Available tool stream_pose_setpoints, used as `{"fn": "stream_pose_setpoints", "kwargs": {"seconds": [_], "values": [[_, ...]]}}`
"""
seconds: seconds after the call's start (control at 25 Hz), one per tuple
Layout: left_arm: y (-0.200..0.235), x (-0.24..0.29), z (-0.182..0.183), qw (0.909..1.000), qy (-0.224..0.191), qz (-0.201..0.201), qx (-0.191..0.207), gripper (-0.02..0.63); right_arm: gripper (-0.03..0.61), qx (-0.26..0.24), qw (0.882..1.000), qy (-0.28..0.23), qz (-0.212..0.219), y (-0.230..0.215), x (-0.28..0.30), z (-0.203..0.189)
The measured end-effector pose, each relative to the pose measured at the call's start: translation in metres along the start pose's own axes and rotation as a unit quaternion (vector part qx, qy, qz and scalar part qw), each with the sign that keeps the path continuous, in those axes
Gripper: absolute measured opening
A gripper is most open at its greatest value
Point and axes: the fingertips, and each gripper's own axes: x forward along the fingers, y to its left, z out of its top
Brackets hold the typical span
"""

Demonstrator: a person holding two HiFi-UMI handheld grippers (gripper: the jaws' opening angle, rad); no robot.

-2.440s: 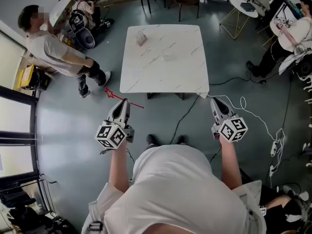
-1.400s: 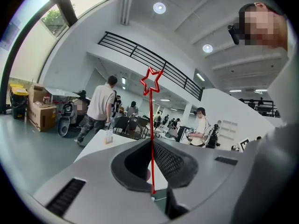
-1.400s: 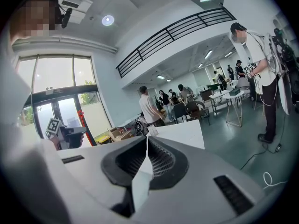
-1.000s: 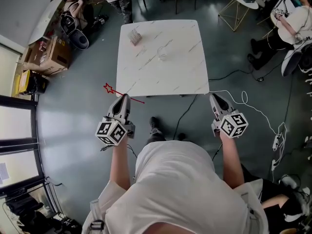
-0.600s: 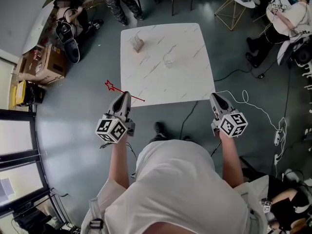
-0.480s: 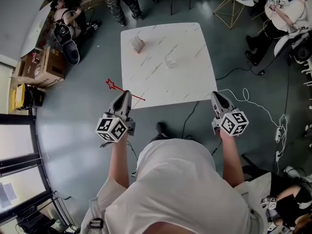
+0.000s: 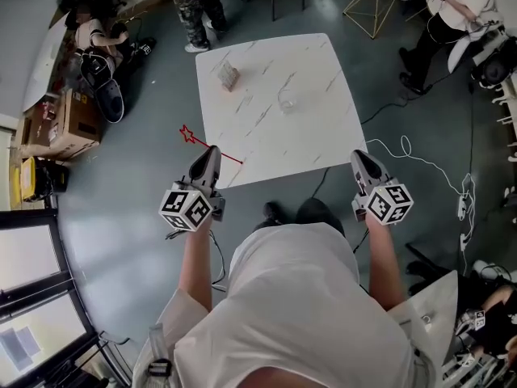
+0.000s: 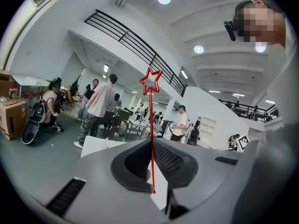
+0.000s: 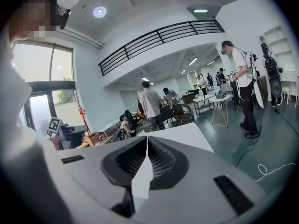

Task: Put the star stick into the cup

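Evidently the person had advanced; the surface lay just ahead. The left hand-held gripper clenched the star stick beside its near corner; the right hand-held gripper was closed, empty. The cup remained unreached.

head view: overhead, steeply down, table at 12 o'clock | gripper views: close over own jaws, near-level, facing table | shared: table, star stick

A thin red stick tipped with an outlined star is pinched in the left gripper, its star end slanting toward ten o'clock. A clear glass cup stands on the white marble table, at two o'clock from the star.
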Motion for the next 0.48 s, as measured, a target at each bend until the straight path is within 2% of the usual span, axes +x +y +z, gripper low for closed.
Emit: {"fn": "stream_pose_setpoints", "kwargs": {"seconds": [0.24,0.48], "values": [[0.004,0.015,-0.003,0.9999,0.005,-0.01,-0.007,0.02,0.028,0.002,1.0,0.003,-0.01,-0.006,0.006,0.003],[0.003,0.035,-0.005,0.9999,0.01,-0.004,-0.008,0.02,0.028,0.004,1.0,0.01,-0.001,-0.022,0.025,0.008]]}}
